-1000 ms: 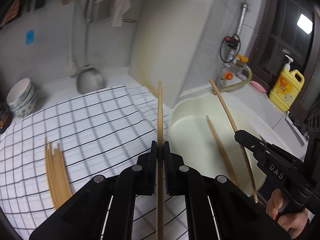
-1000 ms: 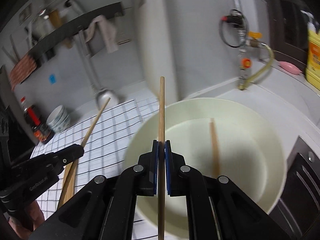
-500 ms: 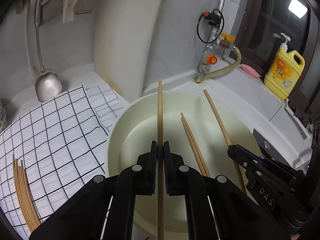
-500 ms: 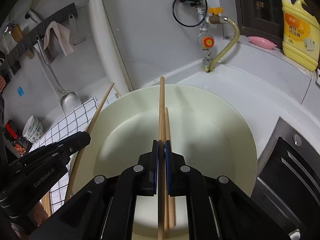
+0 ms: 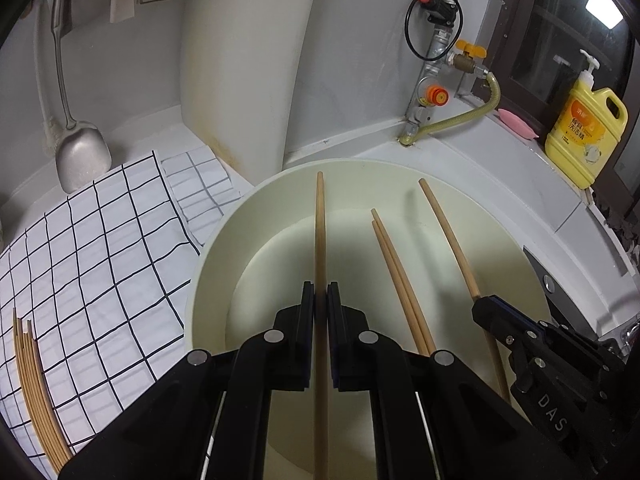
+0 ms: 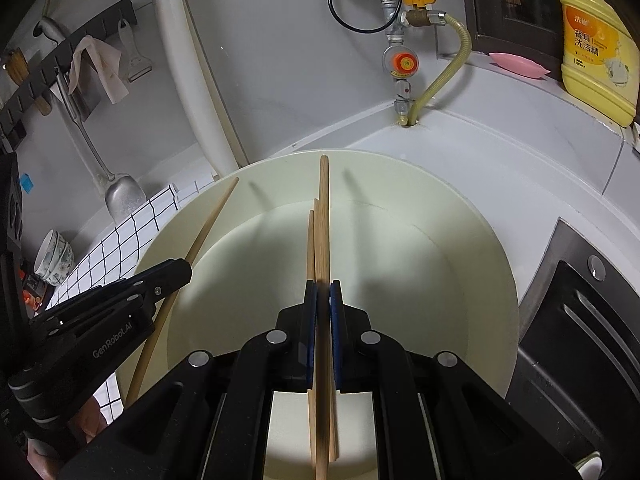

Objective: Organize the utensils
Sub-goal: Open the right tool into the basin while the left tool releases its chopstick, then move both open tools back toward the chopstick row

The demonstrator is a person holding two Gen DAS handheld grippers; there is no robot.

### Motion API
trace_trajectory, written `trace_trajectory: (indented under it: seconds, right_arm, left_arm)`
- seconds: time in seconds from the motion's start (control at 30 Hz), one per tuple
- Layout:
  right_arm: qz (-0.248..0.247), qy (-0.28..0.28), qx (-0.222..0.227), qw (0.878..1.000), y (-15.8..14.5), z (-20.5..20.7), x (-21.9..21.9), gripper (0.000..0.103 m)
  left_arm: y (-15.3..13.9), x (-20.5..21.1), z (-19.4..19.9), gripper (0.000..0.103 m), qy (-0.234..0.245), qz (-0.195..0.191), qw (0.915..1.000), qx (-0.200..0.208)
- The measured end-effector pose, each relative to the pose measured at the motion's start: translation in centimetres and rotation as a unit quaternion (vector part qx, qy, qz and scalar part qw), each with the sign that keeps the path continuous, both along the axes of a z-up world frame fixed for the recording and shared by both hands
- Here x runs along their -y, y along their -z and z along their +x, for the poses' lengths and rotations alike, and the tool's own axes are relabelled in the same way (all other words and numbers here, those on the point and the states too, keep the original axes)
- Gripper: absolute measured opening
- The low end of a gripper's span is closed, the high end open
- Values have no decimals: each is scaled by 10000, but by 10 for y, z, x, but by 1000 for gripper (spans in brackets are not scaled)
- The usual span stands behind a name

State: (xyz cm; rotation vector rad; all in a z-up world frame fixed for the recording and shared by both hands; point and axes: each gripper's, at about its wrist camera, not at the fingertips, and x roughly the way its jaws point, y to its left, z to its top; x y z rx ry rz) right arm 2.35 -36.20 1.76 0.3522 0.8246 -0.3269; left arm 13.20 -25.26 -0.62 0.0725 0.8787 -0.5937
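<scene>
White counter (image 5: pixel 472 160) carries checked cloth (image 5: pixel 92 248) and cream basin (image 5: pixel 208 280).

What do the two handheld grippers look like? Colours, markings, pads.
Both are matte black plastic linkages with round silver pivot pins. The left gripper has dark pads on its fingertips and white "GenRobot.AI" lettering on its side. The right gripper has blue pads on its fingertips and "DAS" lettering. No cables visible; bare skin shows beneath the left gripper, no sleeve.

"DAS" in grey letters on black right gripper (image 5: pixel 478 312) body, left wrist view. "GenRobot.AI" on black left gripper (image 6: pixel 184 270) body, right wrist view. Yellow plastic pump bottle (image 6: pixel 596 52): Chinese characters on orange-white label, smaller print unreadable.
</scene>
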Motion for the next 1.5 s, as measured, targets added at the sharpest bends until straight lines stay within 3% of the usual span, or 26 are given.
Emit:
trace_trajectory:
  seconds: [0.07, 0.1, 0.13, 0.17, 0.73, 1.17, 1.33, 1.5]
  right_arm:
    - [-6, 41, 32, 10000, -1, -1, 1, 7]
    - [-8, 63, 50, 10000, -2, -2, 2, 7]
    - [-17, 70, 71, 9999, -3, -3, 2, 7]
    - [-26, 75, 79, 9999, -4, -3, 2, 7]
    - [-120, -167, 228, 9995, -16, -3, -20, 7]
    - [-272, -815, 533, 9949, -39, -3, -73, 13]
    - [-306, -1144, 710, 9904, -44, -5, -106, 21]
    - [-326, -1525, 772, 9847, -42, -3, -145, 22]
  left_arm:
    - [0, -1, 1, 36, -30, -2, 10000, -1]
    - [-1, -2, 0, 44, -65, -16, 10000, 30]
    - [-3, -5, -1, 63, -111, -46, 9999, 96]
    - [-6, -8, -3, 72, -177, -79, 9996, 189]
    - [-24, -66, -9, 74, -608, -123, 9975, 349]
    - [-29, -178, -36, 76, -1263, 170, 9896, 660]
    - [-27, -227, -48, 78, -1592, 308, 9841, 731]
    - [-16, -276, -57, 78, -1957, 430, 9774, 681]
